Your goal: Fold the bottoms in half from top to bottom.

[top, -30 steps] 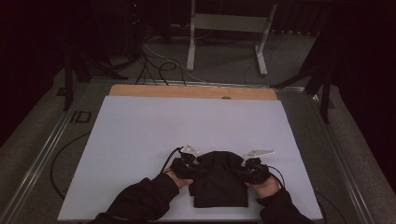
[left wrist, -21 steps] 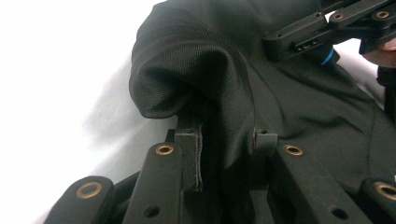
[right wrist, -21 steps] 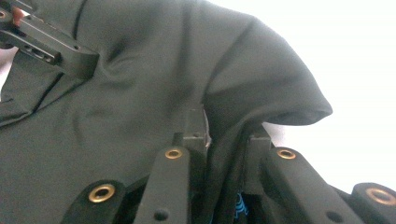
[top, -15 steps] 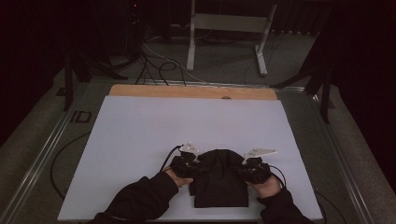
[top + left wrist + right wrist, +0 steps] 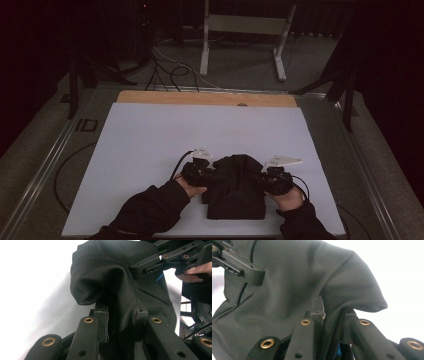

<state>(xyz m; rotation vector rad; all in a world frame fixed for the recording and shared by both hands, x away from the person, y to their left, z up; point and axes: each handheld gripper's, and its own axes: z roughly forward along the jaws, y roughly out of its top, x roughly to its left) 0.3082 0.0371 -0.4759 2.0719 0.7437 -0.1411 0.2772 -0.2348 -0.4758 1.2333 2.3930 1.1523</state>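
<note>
1. Nearest the person, a dark folded cloth (image 5: 235, 192) lies on the near part of the white tabletop (image 5: 150, 145), its front edge close to the tabletop's near edge.
2. The left tool (image 5: 212, 175) is clenched on the cloth's left side; in the left gripper view a fold of fabric (image 5: 120, 302) is pinched between its jaws.
3. The right tool (image 5: 260, 180) is likewise clamped on the right side, with cloth (image 5: 312, 285) bunched between its jaws.
4. Between the two tools the far part of the cloth humps up off the tabletop.
5. The cloth looks soft, light and limp, so it will likely sag and crease wherever it is unsupported; gripping it at the two side edges, as here, seems the best way to keep it spread.
6. Beyond it, a wooden strip (image 5: 205, 98) borders the far edge.
</note>
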